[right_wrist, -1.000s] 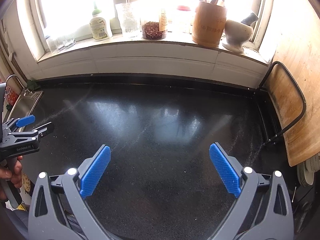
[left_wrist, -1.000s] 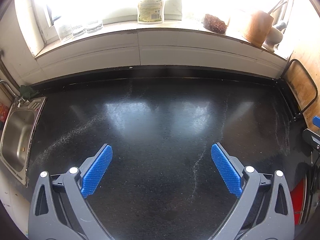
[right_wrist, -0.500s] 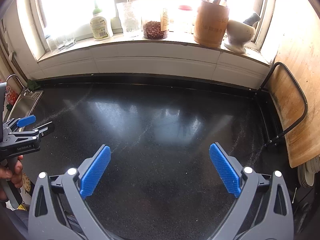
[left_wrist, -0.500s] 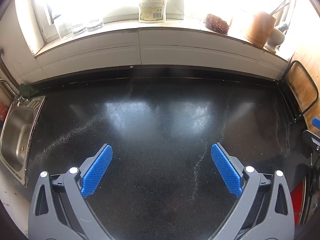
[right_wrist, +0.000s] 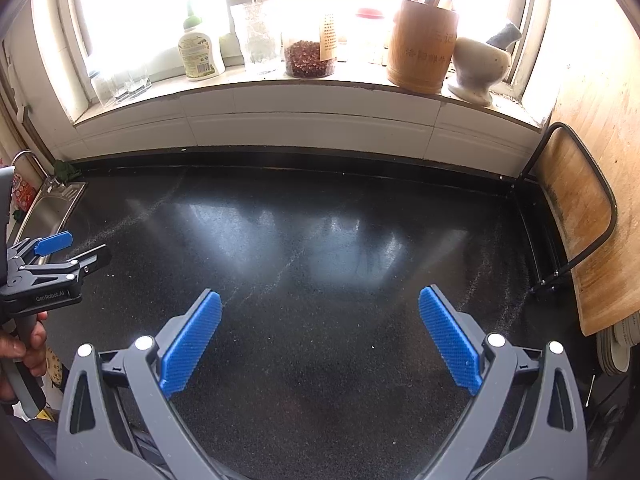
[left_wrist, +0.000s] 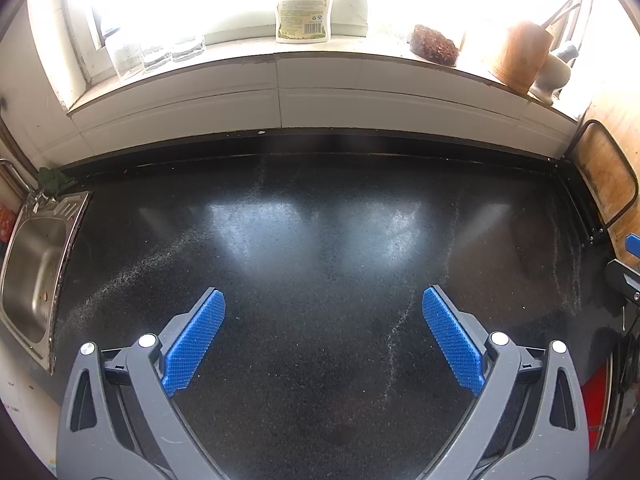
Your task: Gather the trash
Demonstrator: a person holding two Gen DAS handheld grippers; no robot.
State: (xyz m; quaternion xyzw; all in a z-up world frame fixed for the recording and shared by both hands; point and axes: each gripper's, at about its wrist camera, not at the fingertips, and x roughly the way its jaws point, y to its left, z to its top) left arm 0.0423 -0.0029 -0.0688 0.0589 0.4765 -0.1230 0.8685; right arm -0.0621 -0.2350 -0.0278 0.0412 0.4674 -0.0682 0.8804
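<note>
Both wrist views look down on a black speckled countertop (left_wrist: 320, 240) (right_wrist: 320, 232) under a window. No piece of trash shows on it, only faint pale streaks of dust. My left gripper (left_wrist: 322, 304) stands open above the counter with nothing between its blue pads. My right gripper (right_wrist: 319, 300) is open too and holds nothing. In the right wrist view the left gripper (right_wrist: 70, 250) appears at the left edge, held by a hand (right_wrist: 24, 344). A small part of the right gripper (left_wrist: 628, 268) shows at the right edge of the left wrist view.
A steel sink (left_wrist: 32, 268) (right_wrist: 52, 208) lies at the left. On the sill stand a bottle (right_wrist: 200, 54), a jar of red bits (right_wrist: 310, 54), a wooden utensil holder (right_wrist: 424, 48) and a mortar (right_wrist: 478, 66). A wooden board in a wire rack (right_wrist: 576, 216) leans at right.
Both views have shifted very slightly; the sill items sit a touch lower in the right wrist view. Both grippers remain open and hold nothing.
</note>
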